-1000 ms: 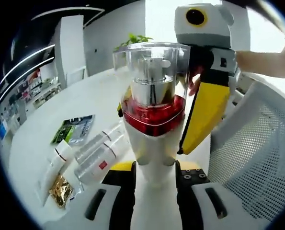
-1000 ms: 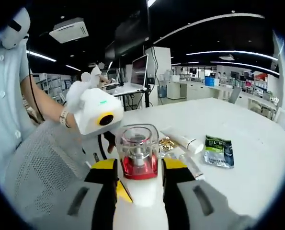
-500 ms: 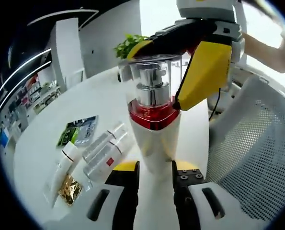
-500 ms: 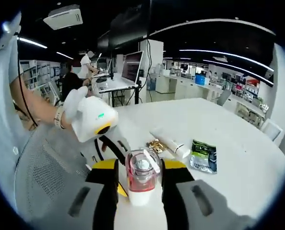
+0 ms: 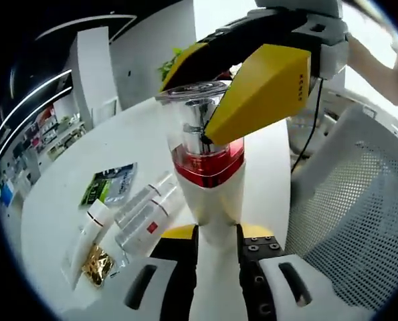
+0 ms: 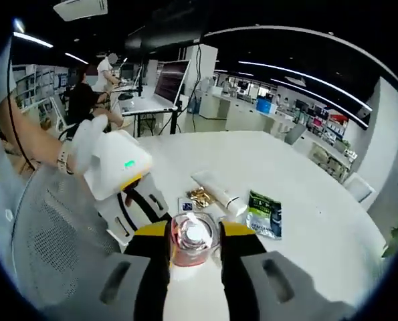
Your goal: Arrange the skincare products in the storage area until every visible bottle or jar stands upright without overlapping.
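A white pump bottle [image 5: 212,197] with a red collar, silver pump and clear cap [image 5: 199,100] stands upright between the jaws of my left gripper [image 5: 215,233], which is shut on its lower body. My right gripper [image 5: 188,110] comes in from the upper right, its yellow jaws closed around the clear cap. In the right gripper view I look down onto that cap [image 6: 188,235], pinched in my right gripper [image 6: 194,234], with the left gripper [image 6: 142,204] below it at the left. Lying on the white table [image 5: 138,134] are two clear bottles [image 5: 142,214] and a white tube [image 5: 91,224].
A green sachet [image 5: 108,184] and a gold sachet [image 5: 97,264] lie beside the flat bottles. The tube [image 6: 215,190], gold sachet [image 6: 200,197] and green sachet [image 6: 262,214] lie beyond the cap. A white mesh chair [image 5: 346,221] stands close by. A person's hand [image 6: 85,137] holds the left gripper.
My right gripper has swung up and over the bottle's top, so its view now looks down on the cap. The left gripper keeps hold of the bottle.
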Available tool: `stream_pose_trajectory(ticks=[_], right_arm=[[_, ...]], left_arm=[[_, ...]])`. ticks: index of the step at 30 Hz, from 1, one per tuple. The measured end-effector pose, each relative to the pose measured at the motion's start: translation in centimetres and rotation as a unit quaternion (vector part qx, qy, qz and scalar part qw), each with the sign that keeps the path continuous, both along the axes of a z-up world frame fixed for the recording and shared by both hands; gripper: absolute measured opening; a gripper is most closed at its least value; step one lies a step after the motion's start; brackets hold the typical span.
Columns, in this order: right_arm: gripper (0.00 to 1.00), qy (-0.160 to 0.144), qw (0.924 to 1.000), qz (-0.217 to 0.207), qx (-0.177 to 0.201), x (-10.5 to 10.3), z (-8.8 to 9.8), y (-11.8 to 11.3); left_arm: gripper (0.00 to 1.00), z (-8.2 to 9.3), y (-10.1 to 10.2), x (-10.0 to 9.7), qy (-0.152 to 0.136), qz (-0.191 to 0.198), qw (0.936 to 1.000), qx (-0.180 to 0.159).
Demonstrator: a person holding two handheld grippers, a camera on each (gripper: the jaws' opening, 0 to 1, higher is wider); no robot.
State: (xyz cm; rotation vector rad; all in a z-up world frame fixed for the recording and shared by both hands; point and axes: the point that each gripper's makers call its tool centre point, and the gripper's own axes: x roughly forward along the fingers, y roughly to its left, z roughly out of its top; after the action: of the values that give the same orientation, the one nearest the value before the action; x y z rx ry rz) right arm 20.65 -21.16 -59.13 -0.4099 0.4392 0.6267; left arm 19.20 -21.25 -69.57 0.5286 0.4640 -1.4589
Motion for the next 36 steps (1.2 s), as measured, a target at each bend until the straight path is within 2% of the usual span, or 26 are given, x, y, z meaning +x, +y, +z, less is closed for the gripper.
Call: stream_pose_trajectory(ticks=[5, 8, 14, 21, 36], right_arm=[[0.27, -0.001, 0.9980, 0.062, -0.009, -0.2, 0.0, 0.0], [0.27, 0.002, 0.9977, 0.067, -0.005, 0.0, 0.1, -0.3], [0.26, 0.003, 0.9938, 0.112, -0.001, 0.3, 0.1, -1.0], [0.26, -0.004, 0.9889, 0.148, 0.003, 1.1, 0.2, -2.0], [0.27, -0.021, 0.9753, 0.219, 0.018, 2.0, 0.1, -3.2]], left_arm=[[0.19, -0.7, -0.1, -0.1, -0.010, -0.004, 0.9998, 0.019], [0.19, -0.6, -0.4, 0.1, -0.013, 0.001, 0.9996, 0.024], [0.18, -0.6, -0.9, 0.5, -0.011, 0.013, 0.9994, 0.030], [0.08, -0.5, -1.5, 1.1, -0.011, 0.029, 0.9990, 0.032], [0.08, -0.4, -3.1, 2.4, -0.002, 0.059, 0.9979, 0.026]])
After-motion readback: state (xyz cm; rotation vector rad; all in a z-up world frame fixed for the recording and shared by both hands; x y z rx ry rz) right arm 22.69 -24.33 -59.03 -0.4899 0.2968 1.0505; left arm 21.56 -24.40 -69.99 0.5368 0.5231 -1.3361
